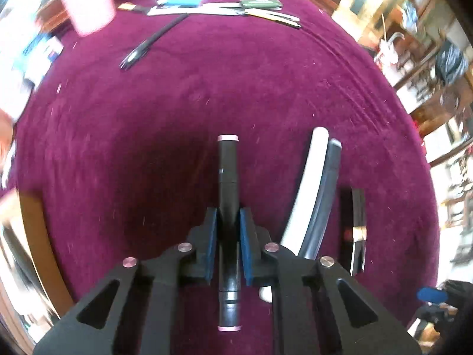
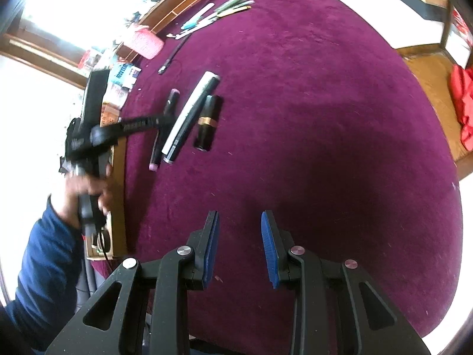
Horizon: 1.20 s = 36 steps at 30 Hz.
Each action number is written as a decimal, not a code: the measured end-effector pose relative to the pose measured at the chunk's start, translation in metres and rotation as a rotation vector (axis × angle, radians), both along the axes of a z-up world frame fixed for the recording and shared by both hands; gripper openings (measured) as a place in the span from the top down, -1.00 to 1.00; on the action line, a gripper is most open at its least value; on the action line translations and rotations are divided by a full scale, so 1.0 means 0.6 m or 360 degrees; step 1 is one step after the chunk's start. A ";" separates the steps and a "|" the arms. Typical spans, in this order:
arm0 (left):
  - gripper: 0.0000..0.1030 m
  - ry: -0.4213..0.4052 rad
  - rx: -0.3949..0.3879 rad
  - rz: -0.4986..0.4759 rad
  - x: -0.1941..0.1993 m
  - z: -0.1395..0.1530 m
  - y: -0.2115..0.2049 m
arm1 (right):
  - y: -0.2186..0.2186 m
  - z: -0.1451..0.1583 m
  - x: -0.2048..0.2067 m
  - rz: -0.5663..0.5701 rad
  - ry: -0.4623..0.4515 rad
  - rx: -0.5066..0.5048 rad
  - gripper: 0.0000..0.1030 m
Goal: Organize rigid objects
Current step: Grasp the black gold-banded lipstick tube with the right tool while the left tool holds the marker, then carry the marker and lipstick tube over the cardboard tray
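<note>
Black pink-capped cylindrical marker (image 1: 227, 195) lies on the maroon velvet cloth (image 1: 236, 82), long axis along the left gripper (image 1: 229, 226), whose jaws clamp it midway; right gripper (image 2: 240, 247) stands empty, jaws apart

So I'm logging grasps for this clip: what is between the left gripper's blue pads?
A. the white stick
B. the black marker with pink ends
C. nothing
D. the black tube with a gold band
B: in the left wrist view the left gripper has its pads shut on the black marker with pink ends; the white stick lies beside it, untouched.
</note>
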<state>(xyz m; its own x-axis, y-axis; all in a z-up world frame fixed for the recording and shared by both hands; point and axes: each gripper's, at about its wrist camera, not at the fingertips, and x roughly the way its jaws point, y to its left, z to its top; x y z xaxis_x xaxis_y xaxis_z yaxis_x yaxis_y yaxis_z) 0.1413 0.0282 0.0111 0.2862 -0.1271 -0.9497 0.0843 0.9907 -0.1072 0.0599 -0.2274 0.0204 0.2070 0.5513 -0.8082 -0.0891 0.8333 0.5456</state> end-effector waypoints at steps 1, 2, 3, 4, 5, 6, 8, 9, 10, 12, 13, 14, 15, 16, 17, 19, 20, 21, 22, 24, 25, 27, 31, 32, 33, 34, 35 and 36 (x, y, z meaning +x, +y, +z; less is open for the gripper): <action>0.77 0.0014 -0.0028 0.0043 -0.018 -0.001 0.011 | 0.008 0.001 0.010 0.0011 -0.0005 0.0000 0.50; 0.77 0.0020 -0.0041 0.0068 -0.039 0.000 0.016 | 0.015 0.001 0.022 0.0020 -0.0014 -0.0013 0.50; 0.77 0.0018 -0.0051 0.0084 -0.066 0.000 0.019 | 0.023 0.000 0.032 0.0029 -0.0017 -0.0033 0.45; 0.77 0.0013 -0.0054 0.0094 -0.087 0.000 0.019 | 0.031 -0.002 0.045 0.0033 -0.0016 -0.0052 0.41; 0.77 0.0001 -0.0047 0.0101 -0.113 0.001 0.020 | 0.039 -0.003 0.058 0.0030 -0.0018 -0.0059 0.38; 0.77 -0.0005 -0.0043 0.0107 -0.135 0.001 0.018 | 0.047 -0.005 0.069 0.0034 -0.0019 -0.0063 0.37; 0.77 -0.0015 -0.0064 0.0122 -0.181 0.001 0.019 | 0.064 -0.009 0.094 0.0036 -0.0008 -0.0089 0.37; 0.77 -0.0017 -0.0063 0.0124 -0.192 0.000 0.020 | 0.076 -0.010 0.107 0.0037 -0.0013 -0.0097 0.37; 0.77 -0.0018 -0.0061 0.0125 -0.204 0.000 0.019 | 0.085 -0.012 0.117 0.0048 -0.0013 -0.0108 0.37; 0.77 -0.0020 -0.0050 0.0112 -0.213 0.003 0.017 | 0.109 -0.016 0.138 0.0054 -0.0005 -0.0152 0.37; 0.77 -0.0024 -0.0049 0.0110 -0.215 0.003 0.017 | 0.120 -0.018 0.147 0.0060 -0.0005 -0.0153 0.37; 0.76 -0.0027 -0.0055 0.0113 -0.212 0.003 0.020 | 0.131 -0.019 0.154 0.0068 -0.0010 -0.0174 0.37; 0.76 -0.0032 -0.0053 0.0108 -0.205 0.001 0.022 | 0.141 -0.021 0.159 0.0076 -0.0013 -0.0208 0.37; 0.76 -0.0042 -0.0040 0.0093 -0.206 0.001 0.021 | 0.152 -0.023 0.163 0.0088 -0.0011 -0.0242 0.37; 0.76 -0.0050 -0.0030 0.0084 -0.205 0.001 0.020 | 0.161 -0.027 0.166 0.0100 -0.0003 -0.0258 0.37; 0.76 -0.0059 -0.0009 0.0073 -0.207 0.001 0.017 | 0.177 -0.038 0.167 0.0132 0.0016 -0.0322 0.37; 0.76 -0.0062 -0.0006 0.0068 -0.211 0.001 0.019 | 0.183 -0.044 0.166 0.0148 0.0019 -0.0356 0.37; 0.76 -0.0063 -0.0009 0.0068 -0.213 0.001 0.017 | 0.185 -0.043 0.163 0.0146 -0.0011 -0.0375 0.39; 0.76 -0.0064 -0.0018 0.0070 -0.213 0.001 0.019 | 0.187 -0.041 0.159 0.0147 -0.0035 -0.0420 0.43; 0.76 -0.0069 -0.0024 0.0066 -0.216 0.001 0.019 | 0.188 -0.040 0.152 0.0172 -0.0074 -0.0490 0.65; 0.76 -0.0071 -0.0023 0.0066 -0.215 0.001 0.017 | 0.185 -0.039 0.149 0.0179 -0.0081 -0.0493 0.67; 0.76 -0.0078 -0.0003 0.0065 -0.215 0.001 0.013 | 0.176 -0.039 0.141 0.0194 -0.0082 -0.0481 0.68; 0.75 -0.0104 0.0068 0.0057 -0.221 0.003 0.000 | 0.158 -0.037 0.095 0.0260 -0.0158 -0.0536 0.68; 0.75 -0.0109 0.0081 0.0051 -0.222 0.004 -0.003 | 0.158 -0.037 0.082 0.0289 -0.0175 -0.0557 0.68; 0.75 -0.0112 0.0088 0.0046 -0.222 0.004 -0.004 | 0.159 -0.036 0.071 0.0317 -0.0190 -0.0578 0.68; 0.75 -0.0113 0.0087 0.0048 -0.222 0.004 -0.003 | 0.160 -0.035 0.057 0.0342 -0.0209 -0.0601 0.68; 0.75 -0.0113 0.0086 0.0050 -0.221 0.004 -0.003 | 0.161 -0.035 0.044 0.0361 -0.0221 -0.0629 0.68; 0.75 -0.0114 0.0085 0.0049 -0.220 0.005 -0.003 | 0.163 -0.035 0.035 0.0378 -0.0225 -0.0656 0.69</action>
<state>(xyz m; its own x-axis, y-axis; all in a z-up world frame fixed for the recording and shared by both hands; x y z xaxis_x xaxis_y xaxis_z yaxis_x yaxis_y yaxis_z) 0.0091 0.0266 0.0138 0.3567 -0.0667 -0.9318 0.0591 0.9971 -0.0487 0.0812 -0.1296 -0.0008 0.2380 0.2372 -0.9419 -0.3519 0.9249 0.1440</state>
